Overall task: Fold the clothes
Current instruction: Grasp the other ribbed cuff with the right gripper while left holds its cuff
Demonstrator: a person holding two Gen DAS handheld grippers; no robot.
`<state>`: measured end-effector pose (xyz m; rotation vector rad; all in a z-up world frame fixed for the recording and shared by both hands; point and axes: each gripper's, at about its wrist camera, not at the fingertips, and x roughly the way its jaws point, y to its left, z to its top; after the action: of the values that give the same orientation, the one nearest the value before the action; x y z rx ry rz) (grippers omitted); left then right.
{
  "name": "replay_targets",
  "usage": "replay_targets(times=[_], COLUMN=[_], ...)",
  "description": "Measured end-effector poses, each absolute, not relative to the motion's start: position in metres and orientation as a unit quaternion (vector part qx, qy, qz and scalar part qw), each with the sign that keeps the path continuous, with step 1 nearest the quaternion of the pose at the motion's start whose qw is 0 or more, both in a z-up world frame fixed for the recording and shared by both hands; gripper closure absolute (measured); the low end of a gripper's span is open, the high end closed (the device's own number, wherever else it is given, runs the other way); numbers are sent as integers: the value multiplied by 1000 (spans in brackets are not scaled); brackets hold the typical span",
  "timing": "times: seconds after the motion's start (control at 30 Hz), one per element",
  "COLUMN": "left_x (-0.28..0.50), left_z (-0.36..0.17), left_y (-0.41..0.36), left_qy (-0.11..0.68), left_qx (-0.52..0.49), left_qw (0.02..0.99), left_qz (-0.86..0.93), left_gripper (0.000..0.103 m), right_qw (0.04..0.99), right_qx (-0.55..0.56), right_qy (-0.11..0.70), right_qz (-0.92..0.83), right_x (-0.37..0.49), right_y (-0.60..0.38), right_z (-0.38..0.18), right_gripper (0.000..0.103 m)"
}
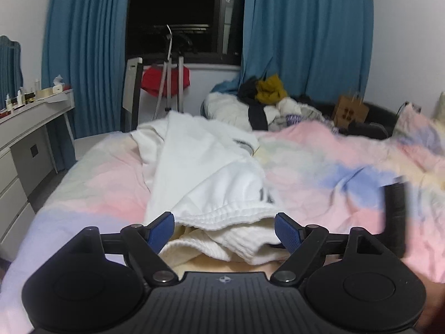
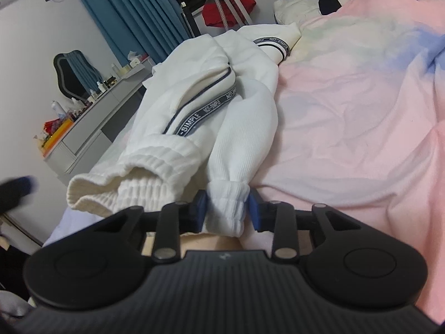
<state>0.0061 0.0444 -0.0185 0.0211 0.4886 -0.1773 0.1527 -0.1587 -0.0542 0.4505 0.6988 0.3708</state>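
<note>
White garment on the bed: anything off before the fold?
Yes. The white garment is bunched, not flat: one ribbed cuff gapes open beside the other cuff, which the right tongs pinch. The left tongs stand open around the rumpled hem.

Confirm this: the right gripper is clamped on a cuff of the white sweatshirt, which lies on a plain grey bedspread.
Not quite. The right gripper does clamp a cuff of the white sweatshirt, but the bedspread is pastel pink, blue and yellow, not plain grey, as the right wrist view shows.
</note>
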Motion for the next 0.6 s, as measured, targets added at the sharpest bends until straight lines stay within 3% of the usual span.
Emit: replay_targets(times=[0.27,0.6], left_x=[-95,-72], left_z=[3,-19], left_y=[25,20], left_qy=[163,157], left_qx=[12,28], left_qw=[983,982], left_qz=[-83,-99], left_gripper=[16,16], right_qw=[903,902], right_qx=[216,251], right_qy=[331,318], right_qz=[170,146], right_x=[148,132], right_y=[-160,-177], right_z=[-47,-30], right_gripper=[73,78])
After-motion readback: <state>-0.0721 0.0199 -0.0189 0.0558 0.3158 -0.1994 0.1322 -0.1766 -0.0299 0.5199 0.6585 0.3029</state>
